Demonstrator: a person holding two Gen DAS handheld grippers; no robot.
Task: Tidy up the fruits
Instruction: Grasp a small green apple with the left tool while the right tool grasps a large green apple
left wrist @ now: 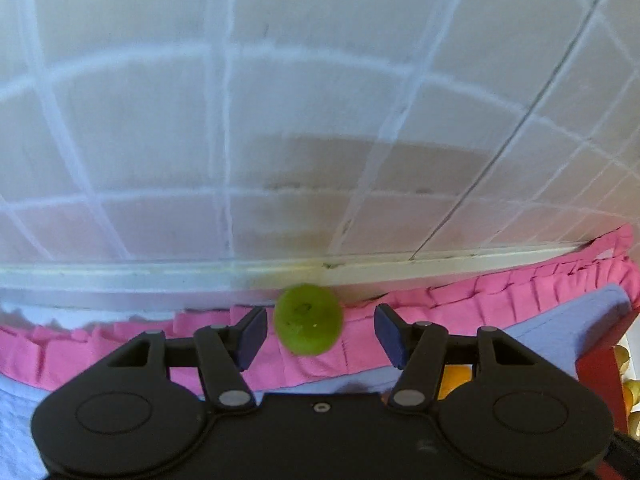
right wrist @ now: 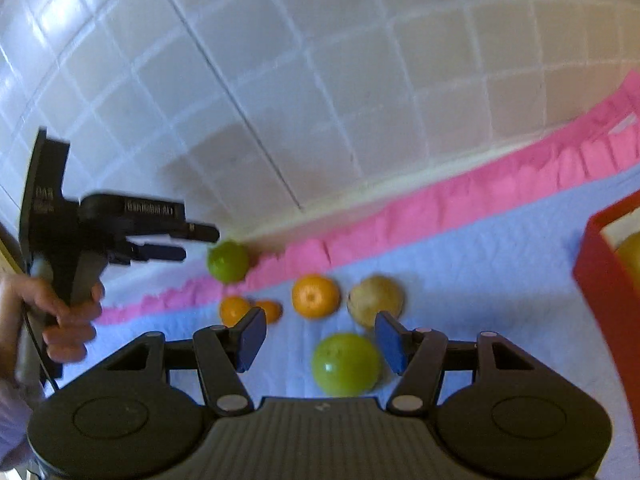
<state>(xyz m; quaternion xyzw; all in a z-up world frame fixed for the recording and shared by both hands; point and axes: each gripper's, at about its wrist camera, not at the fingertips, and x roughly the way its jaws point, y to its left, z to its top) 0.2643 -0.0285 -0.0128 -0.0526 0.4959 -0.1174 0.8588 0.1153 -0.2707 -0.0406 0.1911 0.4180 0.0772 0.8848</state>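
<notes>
Against the tiled wall (left wrist: 320, 120), a lime (left wrist: 308, 319) sits between the spread left gripper (left wrist: 320, 334). Only the right view shows oranges (right wrist: 316, 295), a red box (right wrist: 608, 280), the lilac cloth (right wrist: 480, 264), and the right gripper (right wrist: 320, 340) spread.

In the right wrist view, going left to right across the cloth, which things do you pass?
Left gripper → green lime on the pink frill → small orange → large orange → green fruit → yellowish fruit → red box. A second small orange is partly hidden behind a finger, so it is left out.
</notes>
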